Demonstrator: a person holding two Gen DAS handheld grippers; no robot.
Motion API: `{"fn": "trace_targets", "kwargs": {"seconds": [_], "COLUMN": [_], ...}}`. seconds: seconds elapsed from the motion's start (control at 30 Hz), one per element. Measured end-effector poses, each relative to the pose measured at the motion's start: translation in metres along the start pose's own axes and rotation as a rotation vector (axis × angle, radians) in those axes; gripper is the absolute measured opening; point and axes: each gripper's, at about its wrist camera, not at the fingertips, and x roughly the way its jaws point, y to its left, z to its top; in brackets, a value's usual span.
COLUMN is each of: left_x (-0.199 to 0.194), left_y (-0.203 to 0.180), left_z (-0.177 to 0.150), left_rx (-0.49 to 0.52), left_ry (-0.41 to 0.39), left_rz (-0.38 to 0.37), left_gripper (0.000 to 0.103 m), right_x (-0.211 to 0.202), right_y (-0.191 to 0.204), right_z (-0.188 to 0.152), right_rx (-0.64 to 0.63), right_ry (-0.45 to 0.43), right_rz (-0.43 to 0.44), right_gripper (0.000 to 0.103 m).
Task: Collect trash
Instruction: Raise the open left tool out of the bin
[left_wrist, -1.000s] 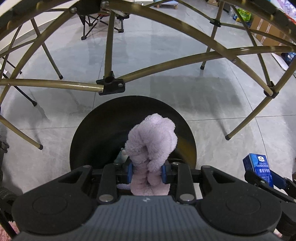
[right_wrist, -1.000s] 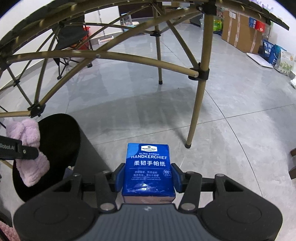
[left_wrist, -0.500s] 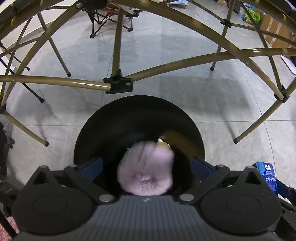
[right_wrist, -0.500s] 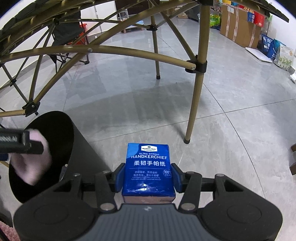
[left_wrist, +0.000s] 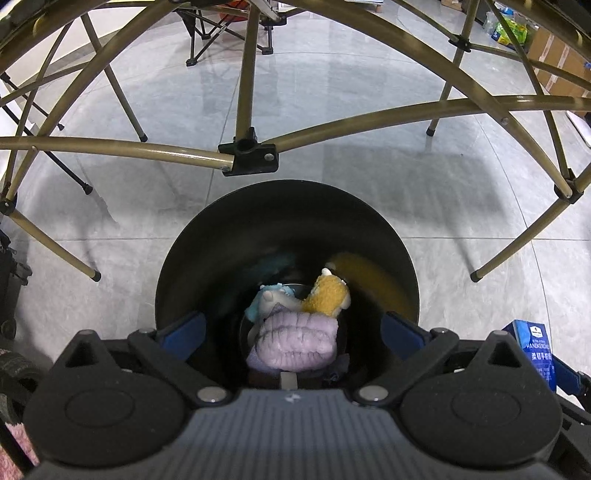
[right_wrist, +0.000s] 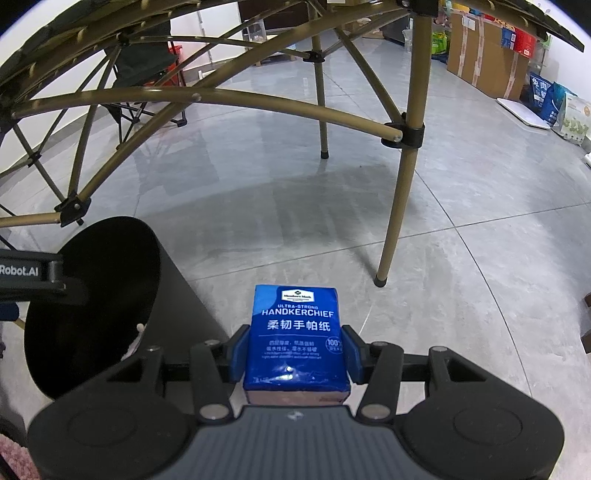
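On the grey tiled floor (left_wrist: 332, 110), beneath a gold folding frame (left_wrist: 122, 151), a black bin (left_wrist: 288, 206) holding a lilac plush toy (left_wrist: 295, 343) beside a yellow one (left_wrist: 328, 299) and a pale blue one (left_wrist: 267, 301). Above its mouth, left gripper (left_wrist: 291, 328) with fingers (left_wrist: 183, 328) just spread wide, gripping nothing. Just beside the bin, right gripper (right_wrist: 295, 354) clenched on a blue handkerchief pack (right_wrist: 295, 332).

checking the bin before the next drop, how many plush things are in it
3: a purple plush nearest the left gripper, a yellow plush behind it to the right, a blue-white plush to its left. More may lie underneath.
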Motion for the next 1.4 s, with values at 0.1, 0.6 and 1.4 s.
{"fn": "trace_targets", "kwargs": {"seconds": [0.1, 0.6, 1.4], "left_x": [-0.001, -0.006, -0.019], "left_y": [0.0, 0.011, 0.069], "left_z": [-0.001, -0.004, -0.013], "left_rx": [0.004, -0.005, -0.065], "left_ry": [-0.003, -0.014, -0.038], "left_rz": [-0.003, -0.002, 0.034], "left_gripper": [0.103, 0.103, 0.103], "right_x": [0.0, -0.007, -0.022], "right_y": [0.0, 0.01, 0.069], "right_z": [0.0, 0.001, 0.007], "right_rx": [-0.001, -0.019, -0.11], "right_ry": [0.0, -0.006, -0.033], "right_rz": [0.001, 0.022, 0.083], "right_gripper": [0.05, 0.05, 0.05]}}
